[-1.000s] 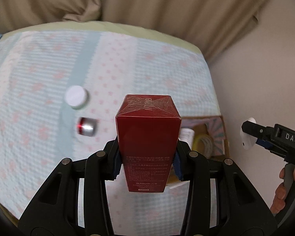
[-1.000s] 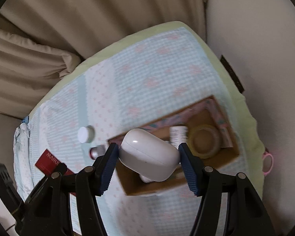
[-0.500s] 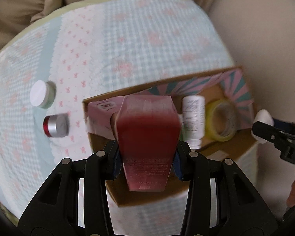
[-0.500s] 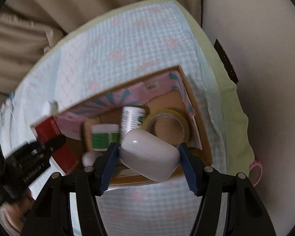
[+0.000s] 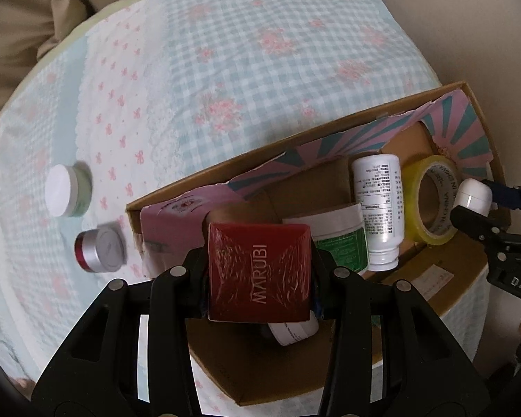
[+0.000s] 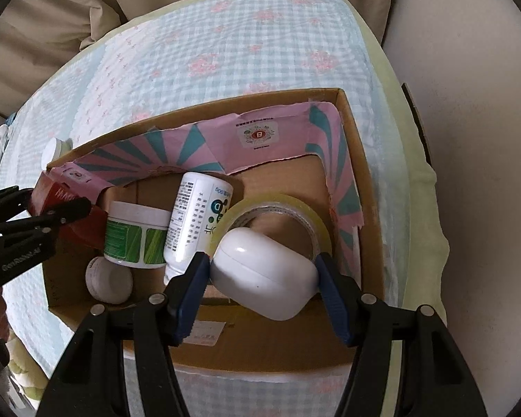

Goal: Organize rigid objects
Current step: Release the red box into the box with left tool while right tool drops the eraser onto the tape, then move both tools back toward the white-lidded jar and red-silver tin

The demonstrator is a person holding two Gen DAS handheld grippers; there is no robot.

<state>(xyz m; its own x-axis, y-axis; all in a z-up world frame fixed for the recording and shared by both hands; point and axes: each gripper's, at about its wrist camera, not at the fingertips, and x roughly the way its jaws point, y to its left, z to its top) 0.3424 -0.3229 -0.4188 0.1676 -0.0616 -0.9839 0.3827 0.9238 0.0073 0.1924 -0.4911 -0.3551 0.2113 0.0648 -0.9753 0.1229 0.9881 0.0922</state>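
My left gripper (image 5: 258,272) clamps the red box (image 5: 258,272) over the cardboard box's (image 6: 359,160) left end; my right gripper (image 6: 264,272) clamps the white case (image 6: 264,272) above the tape roll (image 6: 278,205) inside.

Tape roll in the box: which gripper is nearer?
Right. The right gripper, clamping a white case, hangs directly over the tape roll. The left gripper, holding the red box, is at the cardboard box's opposite end.

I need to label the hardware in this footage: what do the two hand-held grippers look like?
Both are matte black plastic frames with cut-out openings, silver rivets and ridged blue finger pads. The left hand-held gripper matches the right hand-held gripper, whose side carries white lettering starting "DAS". No cables show.
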